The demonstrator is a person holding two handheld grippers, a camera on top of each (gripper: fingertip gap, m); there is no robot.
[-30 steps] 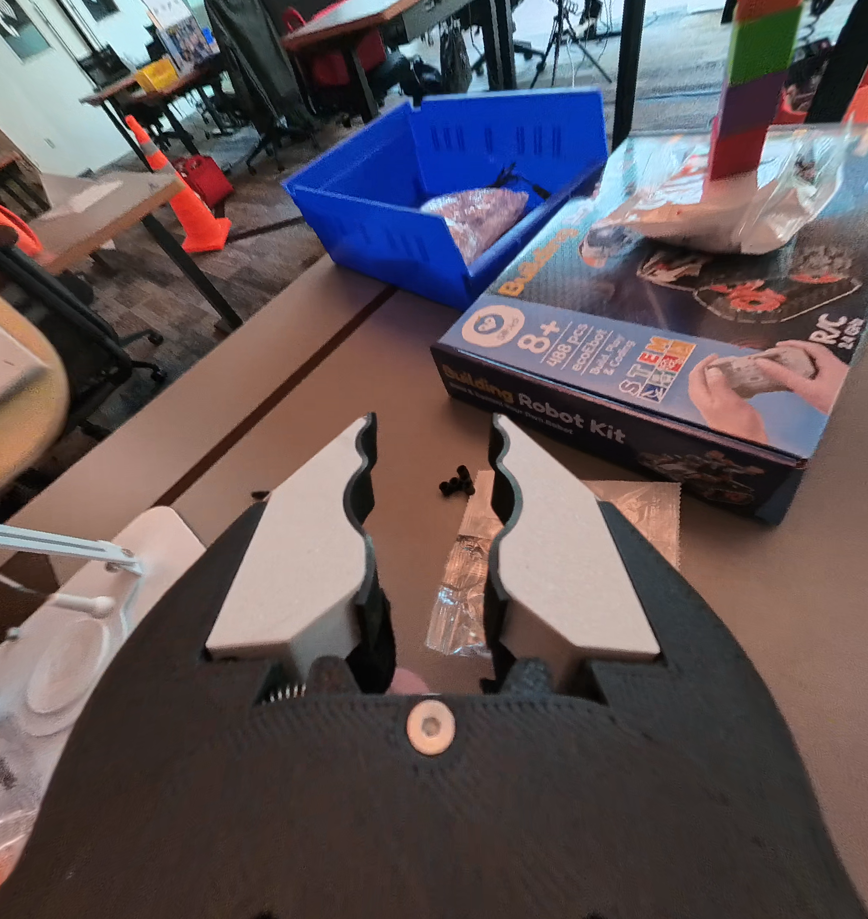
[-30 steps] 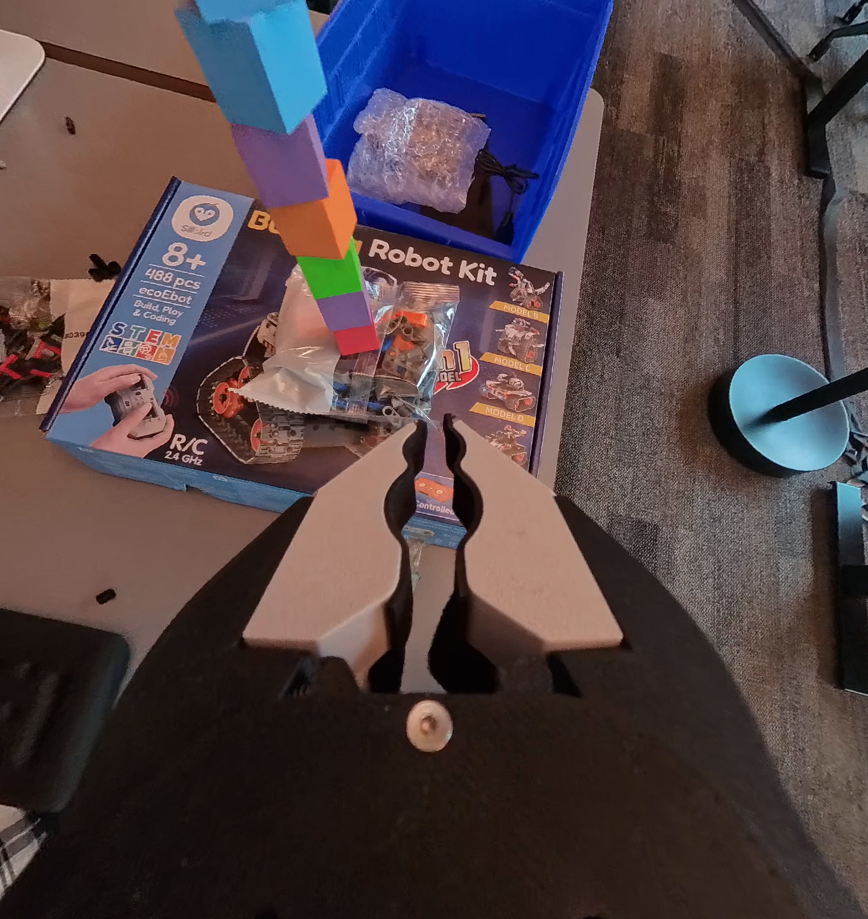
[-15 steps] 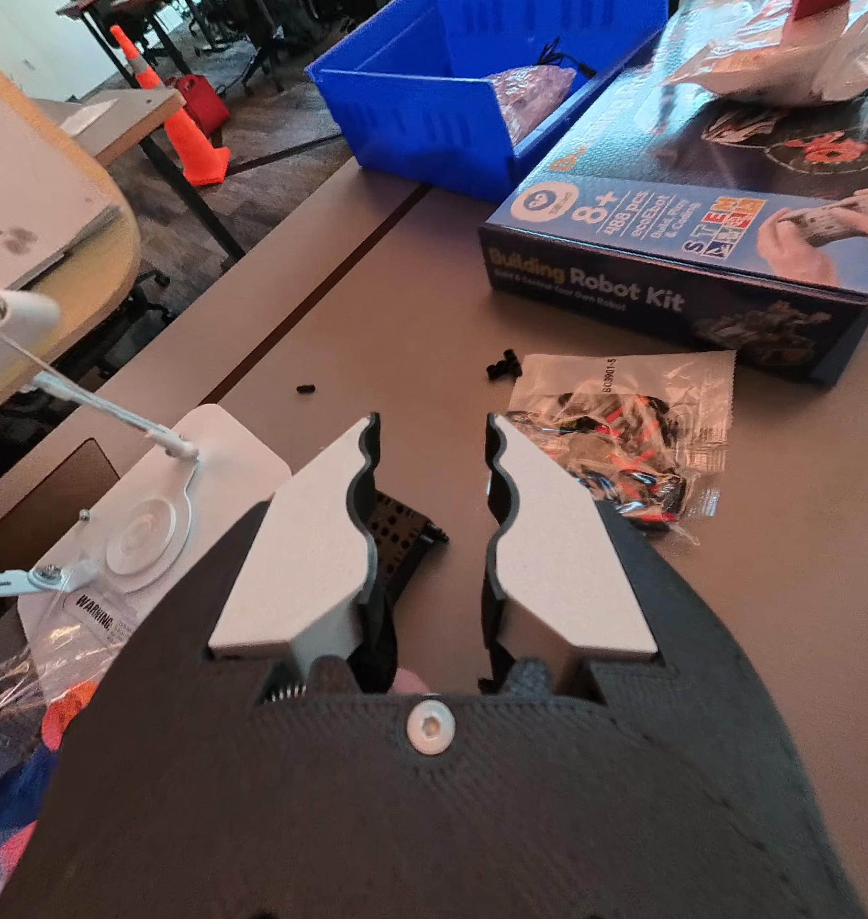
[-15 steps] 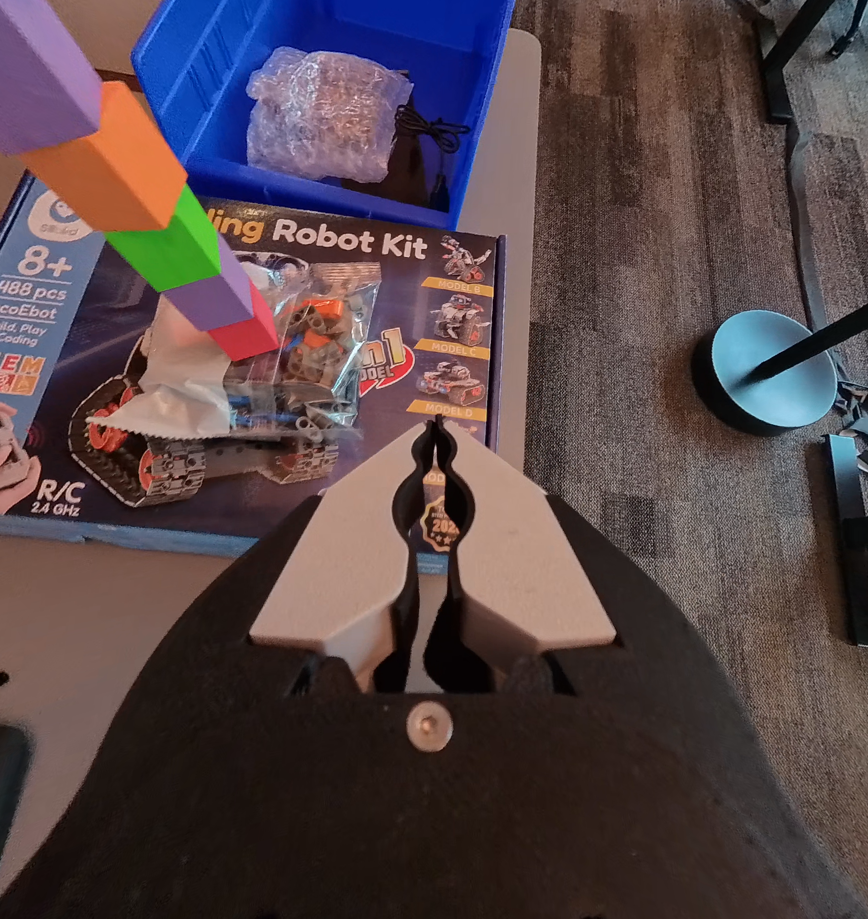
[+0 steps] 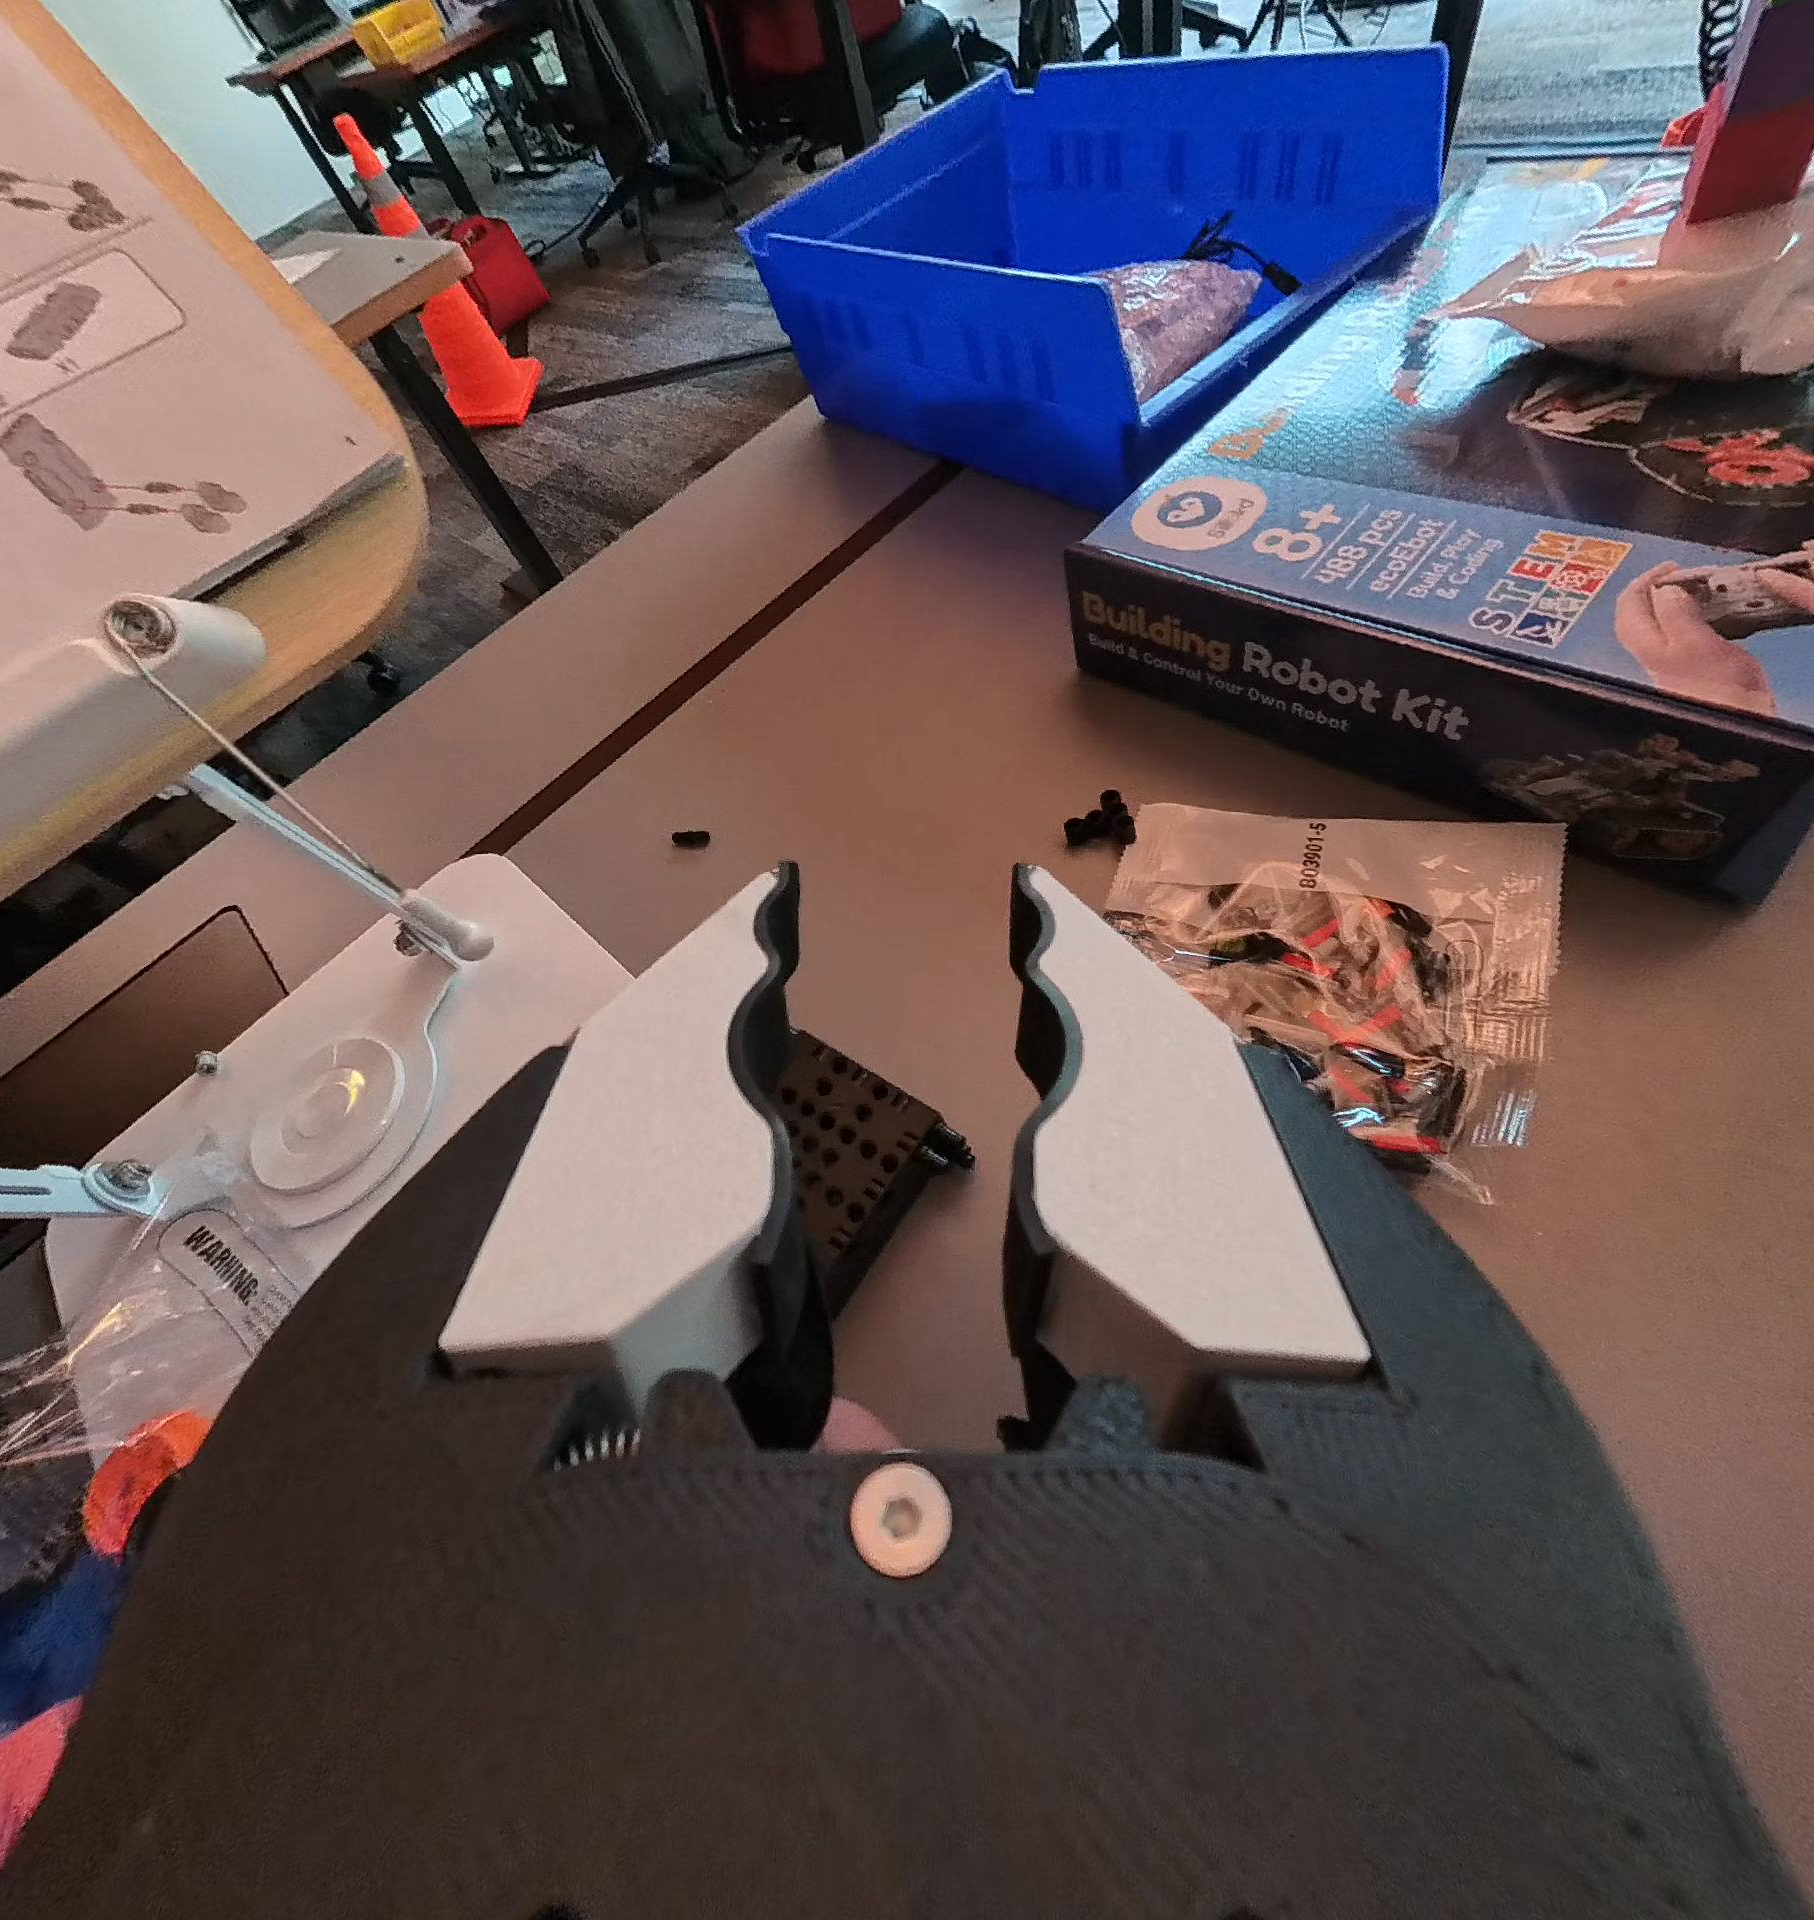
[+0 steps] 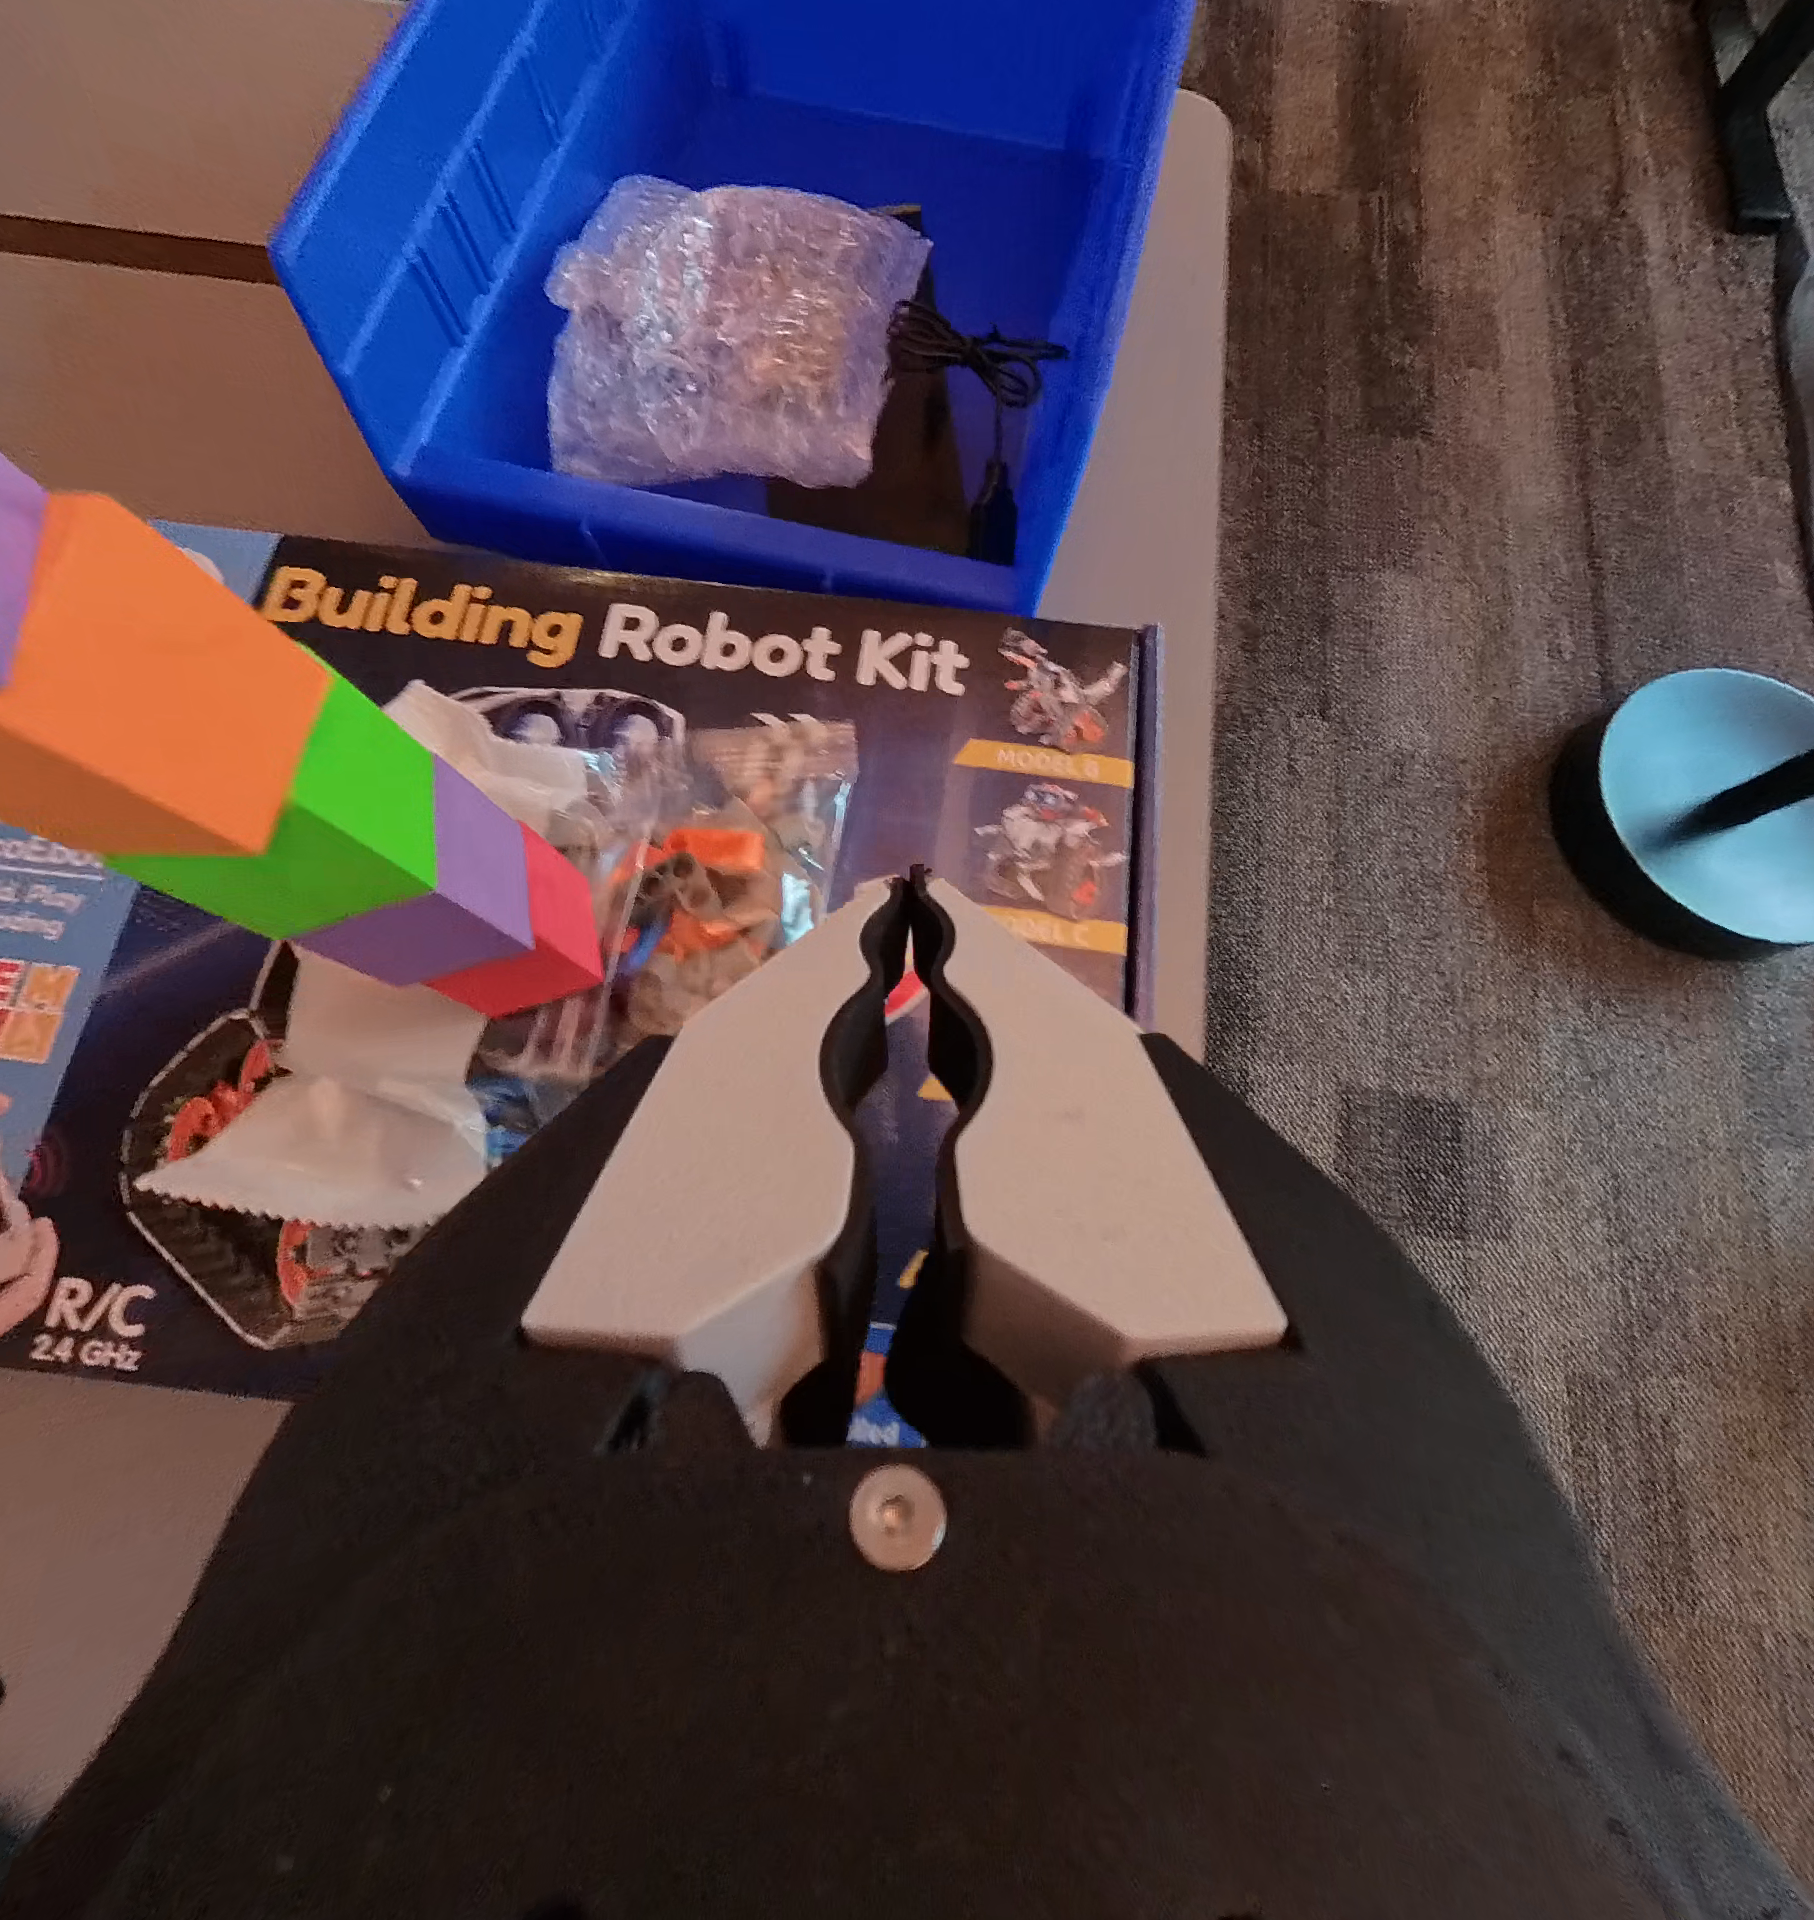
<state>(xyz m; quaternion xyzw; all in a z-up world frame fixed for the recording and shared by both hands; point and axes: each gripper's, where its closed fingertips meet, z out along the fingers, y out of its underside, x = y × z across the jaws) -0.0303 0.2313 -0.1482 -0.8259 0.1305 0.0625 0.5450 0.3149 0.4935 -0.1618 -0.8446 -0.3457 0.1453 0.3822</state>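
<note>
My left gripper (image 5: 905, 891) is open and empty above the grey table (image 5: 882, 665). A black perforated plate (image 5: 861, 1153) lies under its left finger. A clear bag of small black and red parts (image 5: 1339, 987) lies just to its right. My right gripper (image 6: 911, 879) is shut and empty, above the right end of the blue kit box (image 6: 674, 665), which also shows in the left wrist view (image 5: 1454, 582). A tower of coloured blocks (image 6: 363, 831) stands on a clear parts bag (image 6: 737, 914) on the box, left of the right gripper.
A blue bin (image 6: 737, 114) behind the box holds a bubble-wrapped bundle (image 6: 716, 332) and a black cable (image 6: 976, 353). A white stand with a booklet (image 5: 103, 416) is at the left. Small black pins (image 5: 1098, 828) lie loose. The table edge and carpet (image 6: 1505, 623) are at the right. The gap from one gripper's tips to the other's is roughly 45 cm.
My left gripper has pulled back and risen, bringing the black plate and parts bag into view. My right gripper closed fully and moved forward over the box, nearer the block tower.
</note>
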